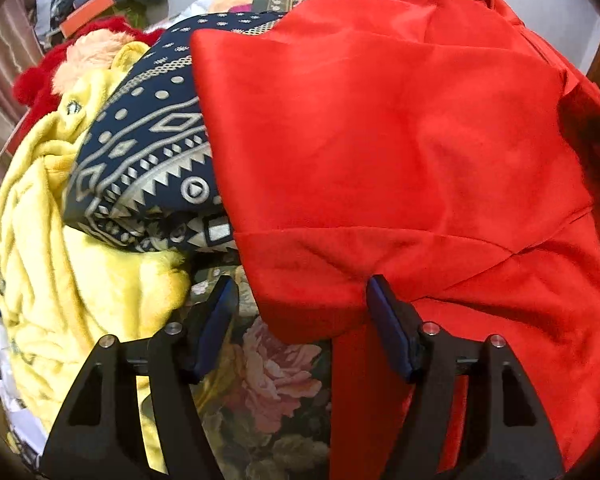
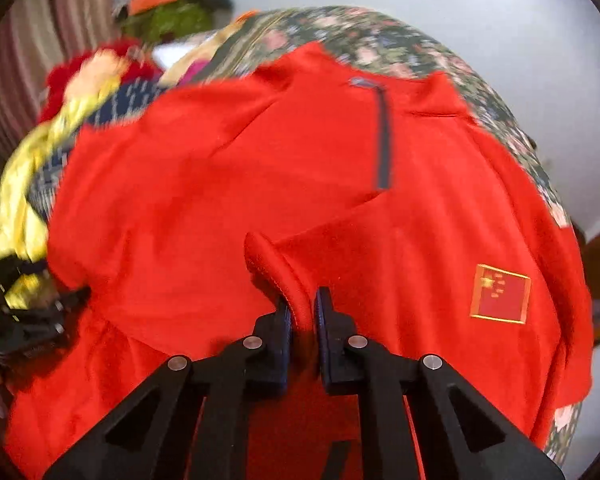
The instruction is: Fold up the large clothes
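- Two grippers are seen at the near edge of a red fleece top, which is spread over a floral bedspread.
- A raised fold of red cloth, apparently a cuff or hem, is pinched by the right gripper, whose jaws are pressed together on it.
- At the left gripper the jaws are held spread; a near corner of the top lies between them, but no pad is seen pressing on it.
- From both tools the top stretches away toward the far side, its dark zip running near to far, so a fold would probably be carried that way.
- Left of the top a yellow plush garment and a navy patterned cloth are heaped.
- Motion blur smears the right-wrist view, and the garment's lower part is cut off beneath the grippers.
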### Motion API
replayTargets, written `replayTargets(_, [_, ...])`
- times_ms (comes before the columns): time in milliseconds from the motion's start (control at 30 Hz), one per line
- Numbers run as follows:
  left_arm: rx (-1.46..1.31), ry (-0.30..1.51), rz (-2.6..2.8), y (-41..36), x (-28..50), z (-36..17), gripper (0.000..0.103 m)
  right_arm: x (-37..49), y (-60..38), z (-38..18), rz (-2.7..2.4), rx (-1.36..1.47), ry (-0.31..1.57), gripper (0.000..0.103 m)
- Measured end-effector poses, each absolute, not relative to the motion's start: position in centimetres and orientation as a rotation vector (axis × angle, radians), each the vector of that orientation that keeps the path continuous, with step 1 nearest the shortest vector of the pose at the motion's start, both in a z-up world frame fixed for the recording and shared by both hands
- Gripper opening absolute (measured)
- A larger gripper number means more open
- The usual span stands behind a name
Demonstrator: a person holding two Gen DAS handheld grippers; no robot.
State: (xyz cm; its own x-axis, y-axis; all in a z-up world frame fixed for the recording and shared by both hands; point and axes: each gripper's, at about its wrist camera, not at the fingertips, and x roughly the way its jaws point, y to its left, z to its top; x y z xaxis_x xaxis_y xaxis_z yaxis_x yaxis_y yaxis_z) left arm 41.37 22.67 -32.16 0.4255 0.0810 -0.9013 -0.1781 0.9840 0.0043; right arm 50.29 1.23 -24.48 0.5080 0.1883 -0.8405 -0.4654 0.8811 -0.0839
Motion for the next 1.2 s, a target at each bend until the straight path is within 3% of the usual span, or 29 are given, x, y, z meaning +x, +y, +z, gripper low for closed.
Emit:
replayTargets(200, [-0.108, 0.984, 0.156, 21.5, 42.3, -25.3, 0.059, 50.7, -3.5, -20.0, 0.406, -0.188, 0.902, 0.008])
replayTargets(367, [-0.097, 1.021, 0.127, 18.2, 45.4, -25.5, 0.061, 51.2, -7.9, -18.9, 0.372, -0.140, 0.889, 0.008])
replayTargets(667, [-0.109, 1.068, 0.118, 16.7, 46.3, -26.5, 0.061, 53.7, -14.2, -24.5, 0.278, -0.197, 0.989, 0.008])
replayTargets(833, [-0.080, 1.023, 0.205, 20.6, 44.3, -23.7, 0.061, 53.6, -15.4, -26.4, 0.244, -0.294, 0.953, 0.009])
replayTargets(1067, [-0.164, 1.116, 0.298, 26.4, 41.7, -25.4, 0.061, 53.0, -14.7, -26.6, 0.206, -0.409, 0.937, 0.009])
replayTargets(1167, [-0.206, 1.110, 0.265, 26.2, 40.9, -25.6, 0.061, 53.0, -14.8, -26.8, 0.112, -0.458, 0.937, 0.019])
replayTargets(1200, [-0.205, 1.102, 0.241, 25.7, 40.8, -25.5, 0.061, 52.9, -14.9, -26.8, 0.076, -0.474, 0.925, 0.039])
